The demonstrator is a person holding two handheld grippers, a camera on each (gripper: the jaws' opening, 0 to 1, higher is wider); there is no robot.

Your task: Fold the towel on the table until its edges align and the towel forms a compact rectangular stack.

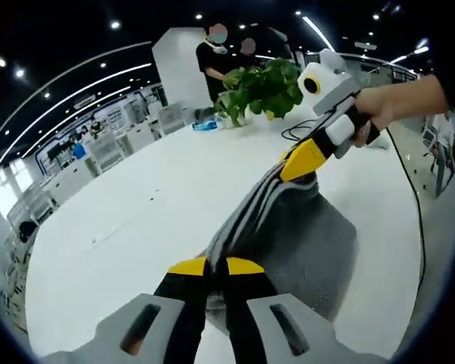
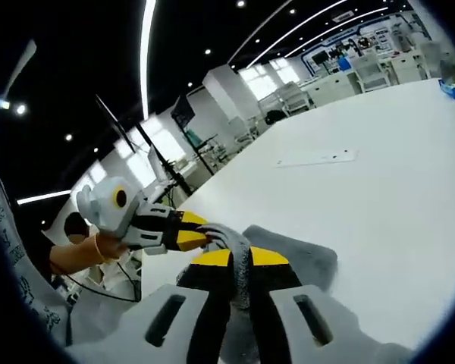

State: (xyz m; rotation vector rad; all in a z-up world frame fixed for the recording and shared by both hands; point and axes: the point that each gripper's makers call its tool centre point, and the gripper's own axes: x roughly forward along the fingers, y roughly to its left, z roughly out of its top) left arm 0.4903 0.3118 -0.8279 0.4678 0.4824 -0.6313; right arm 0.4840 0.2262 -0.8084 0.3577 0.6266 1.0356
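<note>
A grey towel [image 1: 296, 227] with pale stripes is stretched between both grippers above the white table [image 1: 152, 197]. In the left gripper view my left gripper [image 1: 216, 267] is shut on the towel's near striped edge. My right gripper [image 1: 303, 158], held by a hand, is shut on the far end. The rest of the cloth sags to the table on the right. In the right gripper view my right gripper [image 2: 239, 258] pinches the striped edge of the towel [image 2: 299, 256], and my left gripper [image 2: 196, 232] grips the same edge close beside it, over the table [image 2: 364, 152].
A potted green plant [image 1: 262, 87] and a blue object [image 1: 205, 125] stand at the table's far end, with people behind them. A black cable [image 1: 411, 182] runs along the right side. A flat inset plate [image 2: 318, 158] lies mid-table. A tripod [image 2: 148, 155] stands beyond the table's edge.
</note>
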